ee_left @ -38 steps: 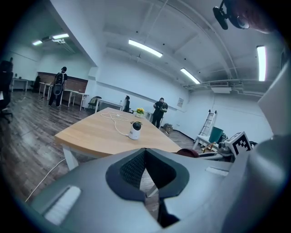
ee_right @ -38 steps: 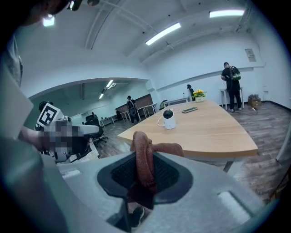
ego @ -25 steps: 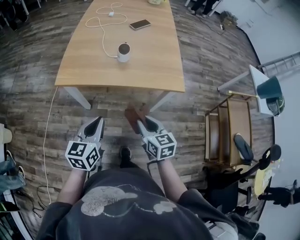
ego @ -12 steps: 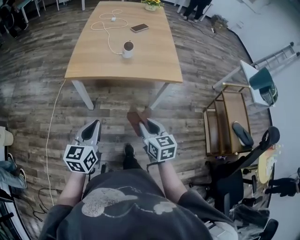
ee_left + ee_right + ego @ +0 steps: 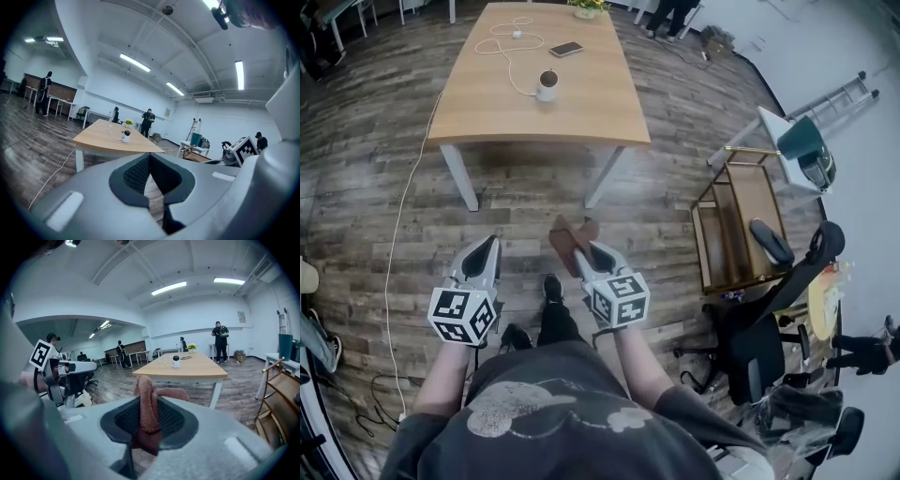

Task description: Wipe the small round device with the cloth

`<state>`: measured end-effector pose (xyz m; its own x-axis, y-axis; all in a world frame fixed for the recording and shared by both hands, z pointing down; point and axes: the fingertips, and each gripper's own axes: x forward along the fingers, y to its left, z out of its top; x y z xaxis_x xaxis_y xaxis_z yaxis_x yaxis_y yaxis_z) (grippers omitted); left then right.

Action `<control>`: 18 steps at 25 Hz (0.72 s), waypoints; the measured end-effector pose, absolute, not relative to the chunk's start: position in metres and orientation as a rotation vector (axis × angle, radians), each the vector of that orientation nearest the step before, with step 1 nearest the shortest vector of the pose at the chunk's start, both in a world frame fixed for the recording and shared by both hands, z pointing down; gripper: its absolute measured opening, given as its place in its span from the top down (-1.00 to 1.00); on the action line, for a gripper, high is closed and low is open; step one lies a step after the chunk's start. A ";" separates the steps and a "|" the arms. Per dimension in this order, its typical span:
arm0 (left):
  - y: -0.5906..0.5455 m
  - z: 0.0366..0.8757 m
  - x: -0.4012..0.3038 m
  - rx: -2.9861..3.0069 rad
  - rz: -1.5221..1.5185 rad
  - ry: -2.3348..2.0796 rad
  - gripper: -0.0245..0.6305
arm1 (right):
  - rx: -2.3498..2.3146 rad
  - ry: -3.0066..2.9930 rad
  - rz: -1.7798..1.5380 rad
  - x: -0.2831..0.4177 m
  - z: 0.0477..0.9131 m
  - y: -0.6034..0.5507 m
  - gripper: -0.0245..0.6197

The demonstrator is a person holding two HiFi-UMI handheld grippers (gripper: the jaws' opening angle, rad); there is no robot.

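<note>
Head view: the small round white device (image 5: 547,84) sits on the light wooden worktop (image 5: 581,108), well apart from the left gripper (image 5: 490,243) and right gripper (image 5: 585,250).

Left gripper view: its fingers are pressed together, empty.

Right gripper view: its fingers clamp the reddish-brown cloth (image 5: 146,401).

Phone (image 5: 566,49) and seemingly flowers (image 5: 588,5) on table (image 5: 581,103).

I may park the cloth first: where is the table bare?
The near strip of the table, between the round device and the front edge, is bare; so is the side right of the phone. The far left is crowded with the looped cable.
</note>
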<state>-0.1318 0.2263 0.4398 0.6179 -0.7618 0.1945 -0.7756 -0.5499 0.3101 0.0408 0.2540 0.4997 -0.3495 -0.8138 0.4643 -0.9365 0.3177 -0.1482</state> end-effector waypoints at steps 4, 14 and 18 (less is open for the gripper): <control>0.246 0.438 -0.128 2.512 0.059 -1.209 0.87 | 1.601 -2.274 0.541 0.045 0.492 0.273 0.69; 0.269 0.424 -0.131 2.487 0.058 -1.347 0.87 | 1.564 -2.318 0.500 0.064 0.481 0.288 0.69; 0.286 0.422 -0.115 2.471 0.060 -1.348 0.87 | 1.541 -2.343 0.454 0.079 0.470 0.297 0.69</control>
<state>-0.1149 0.2860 0.4221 0.5527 -0.8114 0.1900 -0.8251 -0.5008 0.2615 0.0788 0.2969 0.4698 -0.3795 -0.8276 0.4137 -0.9222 0.3745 -0.0968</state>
